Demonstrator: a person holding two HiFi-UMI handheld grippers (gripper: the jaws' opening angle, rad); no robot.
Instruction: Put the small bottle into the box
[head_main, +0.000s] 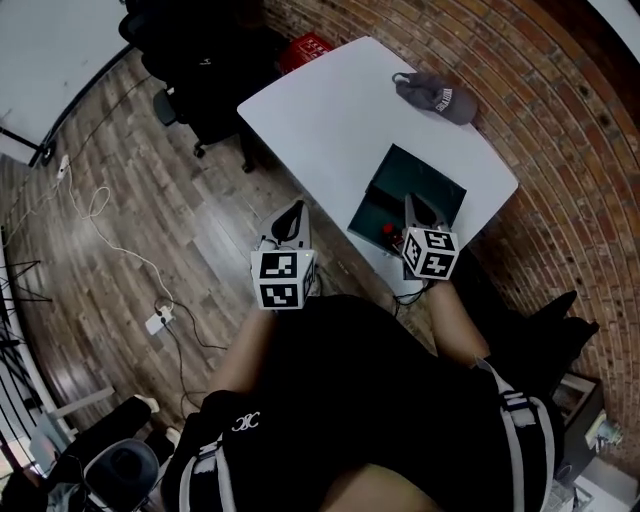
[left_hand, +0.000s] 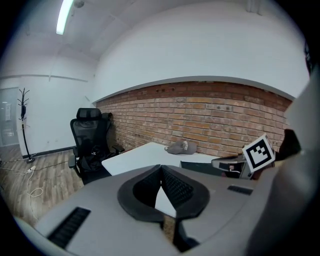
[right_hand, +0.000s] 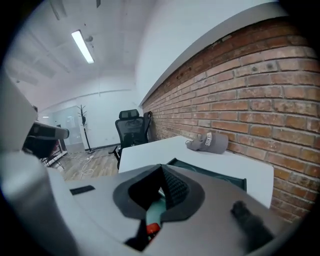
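The small bottle (head_main: 388, 233), pale with a red cap, shows at the near end of the dark green box (head_main: 410, 185), just left of my right gripper (head_main: 411, 204). In the right gripper view the bottle (right_hand: 154, 212) appears through the gap below the jaws, whose tips meet with nothing pinched between them; whether they touch it I cannot tell. The right gripper (right_hand: 161, 171) is shut and hangs over the box (right_hand: 212, 173). My left gripper (head_main: 294, 208) is shut too (left_hand: 161, 169), empty, off the table's near-left edge above the floor.
The white table (head_main: 330, 110) stands against a brick wall, and a grey cap (head_main: 437, 97) lies at its far end. A black office chair (head_main: 205, 70) stands left of it. A cable and power strip (head_main: 160, 320) lie on the wooden floor.
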